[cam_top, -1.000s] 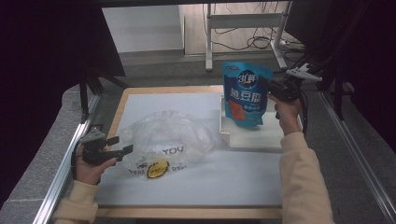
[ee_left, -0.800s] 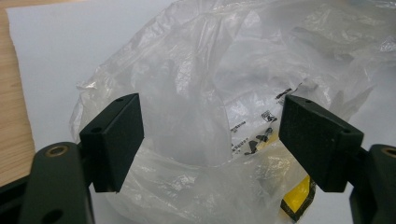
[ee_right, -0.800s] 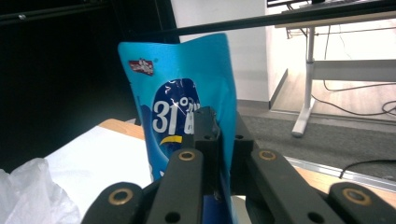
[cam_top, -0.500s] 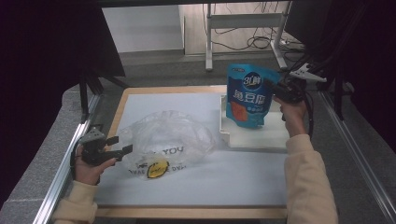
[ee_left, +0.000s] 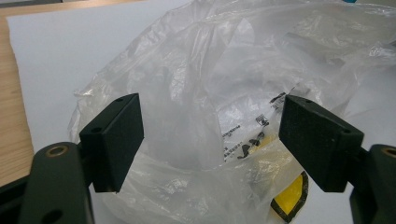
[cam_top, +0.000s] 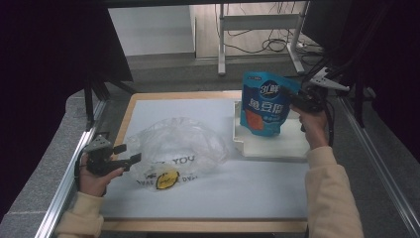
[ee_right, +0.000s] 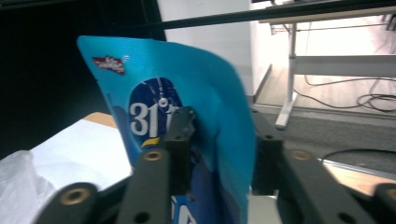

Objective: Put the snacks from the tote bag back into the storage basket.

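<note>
The tabletop (cam_top: 208,208) carries a crumpled clear plastic bag (cam_top: 181,148) toward its left edge and a white tray (cam_top: 270,146) toward its right edge, near the far right corner. A blue pouch (cam_top: 262,104) stands upright in the tray. The step in hand looks like setting the pouch down there: best let go only once its base sits flat, then draw back without tipping it. The right gripper (cam_top: 297,101) has just been opening its jaws; the pouch's edge lies between them, seemingly loose. The left gripper (cam_top: 130,152) is spread wide at the bag's edge, pinching nothing.
</note>
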### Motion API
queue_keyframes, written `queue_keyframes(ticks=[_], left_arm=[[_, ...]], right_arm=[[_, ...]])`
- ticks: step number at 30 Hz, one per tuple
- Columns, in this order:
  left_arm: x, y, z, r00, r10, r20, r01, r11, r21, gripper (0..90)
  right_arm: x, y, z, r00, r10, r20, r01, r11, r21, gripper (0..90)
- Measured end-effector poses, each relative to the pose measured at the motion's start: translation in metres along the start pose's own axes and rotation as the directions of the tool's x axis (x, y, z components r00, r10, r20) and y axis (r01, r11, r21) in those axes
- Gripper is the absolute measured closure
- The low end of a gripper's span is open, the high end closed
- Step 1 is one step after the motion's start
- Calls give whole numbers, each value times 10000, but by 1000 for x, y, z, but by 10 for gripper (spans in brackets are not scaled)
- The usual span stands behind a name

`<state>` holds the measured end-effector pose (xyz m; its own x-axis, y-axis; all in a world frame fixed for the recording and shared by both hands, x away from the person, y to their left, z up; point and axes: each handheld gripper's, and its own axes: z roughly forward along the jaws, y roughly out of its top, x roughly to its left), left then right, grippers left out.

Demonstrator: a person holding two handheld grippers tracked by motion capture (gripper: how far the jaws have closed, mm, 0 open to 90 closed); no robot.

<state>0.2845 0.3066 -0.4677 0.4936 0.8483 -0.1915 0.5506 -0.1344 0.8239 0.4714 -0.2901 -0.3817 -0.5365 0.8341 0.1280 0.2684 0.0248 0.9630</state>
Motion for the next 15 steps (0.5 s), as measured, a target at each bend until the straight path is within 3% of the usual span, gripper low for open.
queue_keyframes(ticks=[7, 15], left_arm=[[-2, 1, -1, 9999, 108, 21, -108, 9999, -5, 223], [-4, -2, -3, 10000, 87, 41, -87, 10000, -38, 223]], right_arm=[[3, -2, -3, 9992, 272, 304, -281, 9992, 286, 467], [8, -11, -10, 9954, 550, 787, -593, 9969, 525, 381]])
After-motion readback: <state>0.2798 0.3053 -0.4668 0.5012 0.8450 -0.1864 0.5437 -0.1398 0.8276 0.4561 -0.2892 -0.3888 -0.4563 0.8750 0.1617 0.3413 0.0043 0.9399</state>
